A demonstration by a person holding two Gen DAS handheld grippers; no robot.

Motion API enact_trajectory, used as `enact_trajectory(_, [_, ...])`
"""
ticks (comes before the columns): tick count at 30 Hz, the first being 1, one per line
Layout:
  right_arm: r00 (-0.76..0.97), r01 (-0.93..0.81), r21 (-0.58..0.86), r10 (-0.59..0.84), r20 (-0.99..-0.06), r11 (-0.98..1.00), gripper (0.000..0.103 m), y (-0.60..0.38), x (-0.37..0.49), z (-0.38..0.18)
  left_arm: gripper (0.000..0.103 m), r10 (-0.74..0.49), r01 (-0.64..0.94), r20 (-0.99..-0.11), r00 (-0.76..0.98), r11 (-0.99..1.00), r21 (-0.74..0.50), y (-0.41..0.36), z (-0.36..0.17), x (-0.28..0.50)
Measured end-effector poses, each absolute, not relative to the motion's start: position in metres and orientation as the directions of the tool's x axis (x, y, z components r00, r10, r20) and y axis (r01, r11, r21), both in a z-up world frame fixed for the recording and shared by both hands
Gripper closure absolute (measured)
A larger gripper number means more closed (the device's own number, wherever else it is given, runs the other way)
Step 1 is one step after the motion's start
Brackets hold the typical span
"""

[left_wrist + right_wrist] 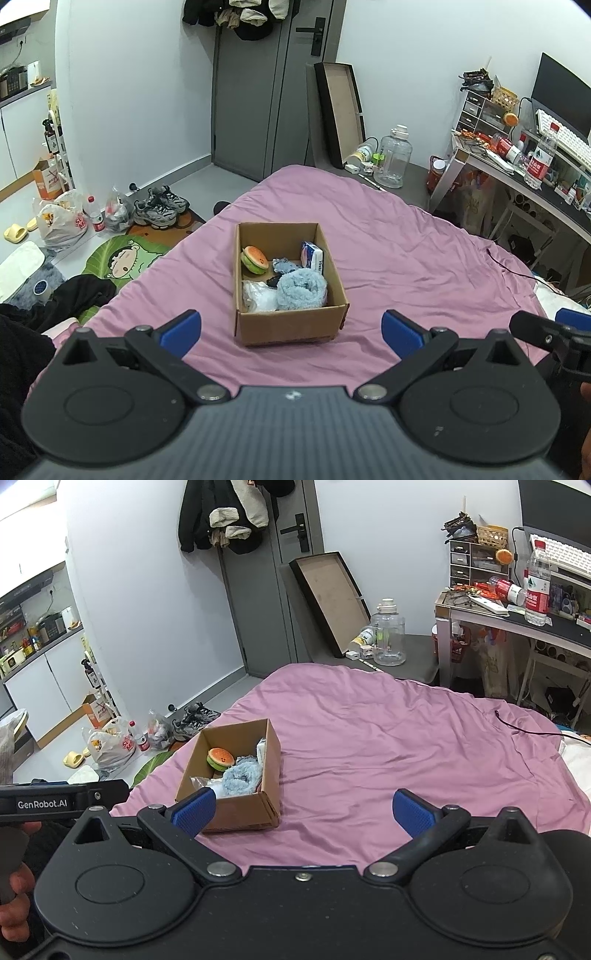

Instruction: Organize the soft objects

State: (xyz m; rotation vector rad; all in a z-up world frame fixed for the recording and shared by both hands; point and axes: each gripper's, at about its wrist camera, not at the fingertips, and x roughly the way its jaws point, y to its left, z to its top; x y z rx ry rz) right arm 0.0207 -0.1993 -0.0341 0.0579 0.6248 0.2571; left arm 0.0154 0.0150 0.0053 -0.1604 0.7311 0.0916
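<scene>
Both grippers stand released over the pink bedsheet point(388, 240), holding nothing: the left gripper point(291, 332) has its blue fingers spread wide just short of the cardboard box point(291, 325), and the right gripper point(304, 812) is spread the same way, with its left blue finger in front of the box's near corner in its own view.

From the left wrist the box is seen nearly head-on and from above, so its whole floor shows. A white-and-blue tissue pack point(313, 256) stands against the far right wall, a small piece of denim-blue fabric point(286, 265) lies mid-box, and a small dark item, too small to identify, sits beside the towel. The right wrist sees the box from the side; its right wall hides most of the tissue pack. That view alone shows a hand point(14, 904) gripping the left tool's handle at the frame's left edge, and the "GenRobot.AI" label on it.

Inside the box, a plush hamburger point(255, 259) with an orange bun and green layer leans at the far left. A fluffy light-blue rolled towel point(301, 290) fills the near right, touching a crinkled clear plastic bag point(258, 295) at the near left.
</scene>
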Motion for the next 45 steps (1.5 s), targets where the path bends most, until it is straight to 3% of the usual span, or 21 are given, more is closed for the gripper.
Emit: enact_trajectory(45, [0.796, -0.215, 0.133, 0.252, -0.550, 0.968, 0.000, -0.1983, 0.0154, -0.0300, 0.000, 0.025, -0.112, -0.649, 0.761, 0.989, -0.093, 0.0076, 0.0086, 0.0099])
